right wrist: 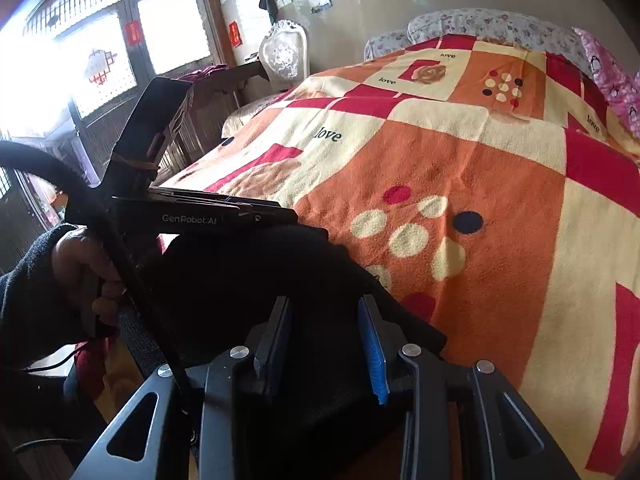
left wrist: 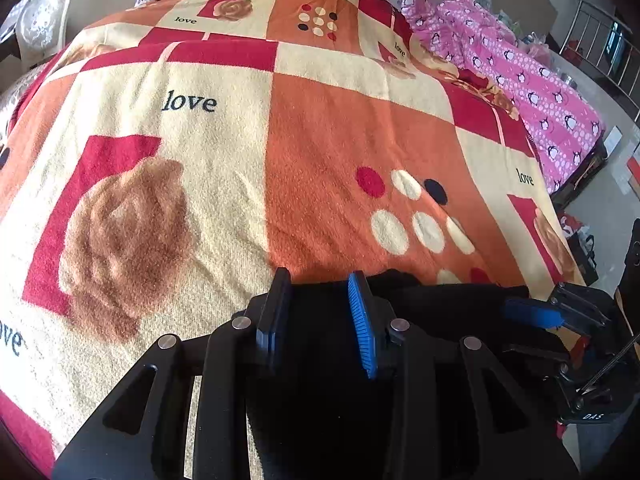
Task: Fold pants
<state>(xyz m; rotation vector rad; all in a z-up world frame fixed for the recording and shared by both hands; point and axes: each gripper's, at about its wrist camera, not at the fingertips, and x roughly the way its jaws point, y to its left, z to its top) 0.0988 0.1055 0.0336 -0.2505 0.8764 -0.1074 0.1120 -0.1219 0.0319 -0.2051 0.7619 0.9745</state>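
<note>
Black pants (left wrist: 432,300) lie at the near edge of the bed, bunched under both grippers; they also show in the right wrist view (right wrist: 248,272). My left gripper (left wrist: 320,280) has its fingers apart, astride the black cloth at its left end. My right gripper (right wrist: 326,304) also has its fingers apart over the cloth, at its right end. The right gripper shows at the far right of the left wrist view (left wrist: 532,314). The left gripper shows side-on in the right wrist view (right wrist: 224,210). Whether either pad touches the cloth is hidden by the dark fabric.
An orange, red and cream "love" blanket (left wrist: 248,168) covers the bed. A pink penguin-print quilt (left wrist: 532,80) lies along its right side. A white lace-covered chair (right wrist: 284,54) stands by the bed's far left corner. The floor and clutter (left wrist: 616,184) lie to the right.
</note>
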